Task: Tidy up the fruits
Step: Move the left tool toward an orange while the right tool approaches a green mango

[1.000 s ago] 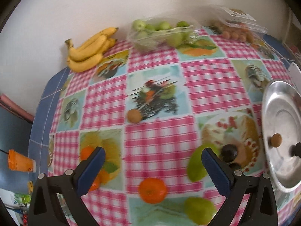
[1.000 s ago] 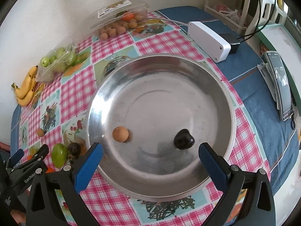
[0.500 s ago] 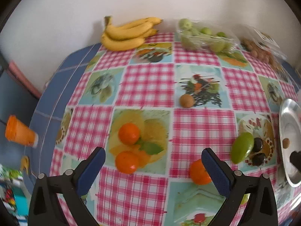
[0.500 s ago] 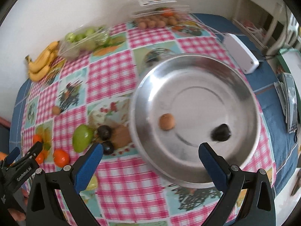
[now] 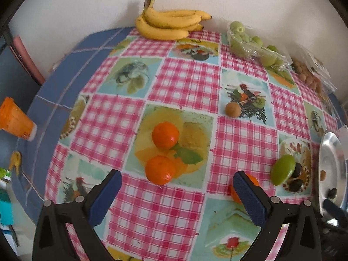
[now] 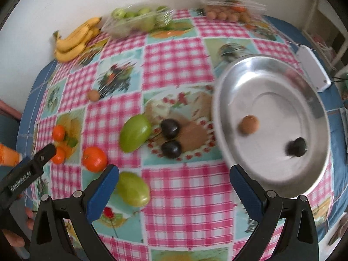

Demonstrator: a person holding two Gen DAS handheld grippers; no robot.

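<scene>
Left gripper (image 5: 175,190) held low, jaws spread wide, empty; right gripper (image 6: 174,183) likewise agape, empty

Three oranges (image 6: 95,159); two mangoes (image 6: 135,135); three plums (image 6: 170,127).

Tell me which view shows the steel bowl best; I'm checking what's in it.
The right wrist view: the steel bowl appears nearly whole, holding a small brown fruit and a dark fruit. The left wrist view catches only a sliver at its right edge.
</scene>
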